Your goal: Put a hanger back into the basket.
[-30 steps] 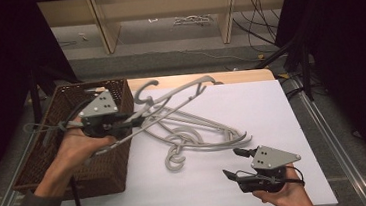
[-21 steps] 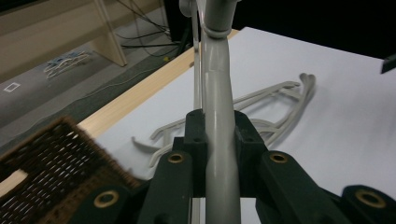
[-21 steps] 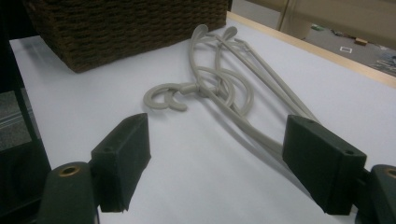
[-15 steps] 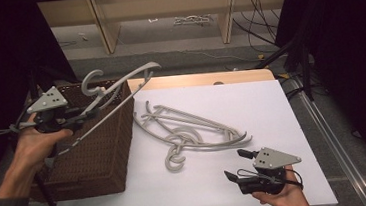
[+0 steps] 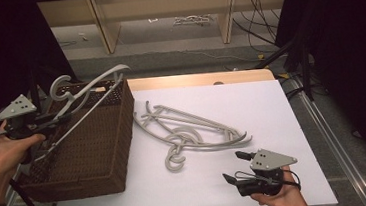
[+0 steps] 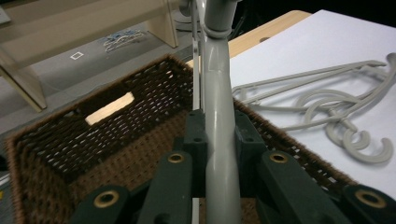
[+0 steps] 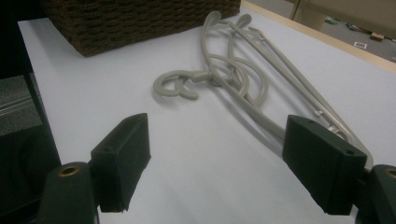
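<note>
Grey plastic hanger (image 5: 78,104) tilts over the wicker basket (image 5: 90,151), hook up.

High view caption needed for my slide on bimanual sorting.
Left claw holds a grey hanger above the wicker basket; more hangers wait beside the open right claw.

We see a white surface (image 5: 251,107) with a wooden edge at its far side. Beyond it lies a grey floor (image 5: 166,49), where a pale wooden shelf unit (image 5: 163,9) stands. Black cables (image 5: 259,21) trail across the floor at right. Dark curtains (image 5: 346,43) flank both sides.
</note>
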### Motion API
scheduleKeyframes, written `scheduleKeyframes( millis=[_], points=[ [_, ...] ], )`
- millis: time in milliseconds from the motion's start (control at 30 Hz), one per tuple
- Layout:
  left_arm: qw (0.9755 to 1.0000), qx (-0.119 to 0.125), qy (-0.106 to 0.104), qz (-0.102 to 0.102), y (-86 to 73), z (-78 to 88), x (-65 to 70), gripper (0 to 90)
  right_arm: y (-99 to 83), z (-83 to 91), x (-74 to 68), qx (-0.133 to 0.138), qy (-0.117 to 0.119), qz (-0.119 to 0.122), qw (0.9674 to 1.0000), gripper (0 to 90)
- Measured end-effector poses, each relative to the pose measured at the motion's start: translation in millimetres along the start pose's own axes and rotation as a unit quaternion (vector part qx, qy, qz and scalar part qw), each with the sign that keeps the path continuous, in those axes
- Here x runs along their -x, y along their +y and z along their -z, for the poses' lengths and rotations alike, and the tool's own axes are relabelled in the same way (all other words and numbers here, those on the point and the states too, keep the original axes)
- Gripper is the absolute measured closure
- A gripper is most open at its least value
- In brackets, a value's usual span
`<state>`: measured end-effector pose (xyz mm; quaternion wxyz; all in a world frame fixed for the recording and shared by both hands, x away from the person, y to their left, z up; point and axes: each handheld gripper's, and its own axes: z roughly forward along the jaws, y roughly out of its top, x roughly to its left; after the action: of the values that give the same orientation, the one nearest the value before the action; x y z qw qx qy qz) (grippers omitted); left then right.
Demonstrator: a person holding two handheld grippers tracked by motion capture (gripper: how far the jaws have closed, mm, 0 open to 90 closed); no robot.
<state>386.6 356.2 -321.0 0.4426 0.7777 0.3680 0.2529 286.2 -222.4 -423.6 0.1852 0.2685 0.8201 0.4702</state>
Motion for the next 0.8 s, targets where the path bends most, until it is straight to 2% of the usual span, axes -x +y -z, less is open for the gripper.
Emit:
scheduleKeyframes(
  millis=[33,100,200,367,400,433,467,533,567,600,667,767,800],
  points=[
    [0.9999,-0.01,0.003,-0.004,-2.3,0.0,-1.0,79.4,-0.5,-0.3,0.0,0.0,0.0,0.0,1.0,24.1],
    [0.9998,-0.015,0.005,-0.008,-5.1,0.2,-2.8,79.3,-1.0,-0.8,0.5,0.0,0.0,0.001,1.0,23.9],
    [0.9998,-0.017,0.01,-0.002,-8.9,0.8,-6.5,79.3,-1.3,-1.2,0.6,-0.002,0.001,0.0,1.0,23.7],
    [0.9988,-0.046,0.017,0.0,-12.0,-5.1,-15.7,79.3,-1.8,-2.3,0.1,-0.004,0.003,0.001,1.0,23.7],
    [0.998,-0.06,0.017,-0.008,-12.0,-5.6,-18.8,79.3,-1.7,-2.3,0.3,-0.003,0.003,0.001,1.0,23.7],
    [0.9974,-0.069,0.021,-0.008,-12.3,-8.0,-20.4,79.3,-1.7,-2.2,0.6,-0.002,0.003,0.001,1.0,23.7],
    [0.9958,-0.086,0.019,-0.025,-12.1,-8.5,-24.1,79.3,-1.7,-1.9,0.8,-0.002,0.004,-0.001,1.0,23.7],
    [0.996,-0.087,0.018,-0.01,-13.8,-14.6,-23.7,79.3,-2.0,-1.9,0.9,-0.003,0.005,-0.003,1.0,23.7],
    [0.9942,-0.103,0.015,-0.025,-13.9,-15.4,-26.5,79.3,-2.2,-1.9,1.1,-0.004,0.005,-0.003,1.0,23.7],
    [0.9951,-0.097,0.016,-0.011,-14.8,-18.7,-24.9,79.3,-2.4,-1.9,1.2,-0.004,0.004,-0.002,1.0,23.7],
    [0.994,-0.107,0.014,-0.02,-13.6,-23.4,-25.5,79.3,-2.6,-2.2,1.5,-0.005,0.004,-0.002,1.0,23.7],
    [0.9925,-0.12,0.01,-0.021,-9.9,-32.1,-25.7,79.3,-2.7,-2.5,1.7,-0.006,0.003,-0.001,1.0,23.7],
    [0.9909,-0.131,0.007,-0.029,-8.1,-32.9,-27.1,79.3,-2.6,-2.7,1.7,-0.006,0.004,-0.001,1.0,23.8]
  ],
)
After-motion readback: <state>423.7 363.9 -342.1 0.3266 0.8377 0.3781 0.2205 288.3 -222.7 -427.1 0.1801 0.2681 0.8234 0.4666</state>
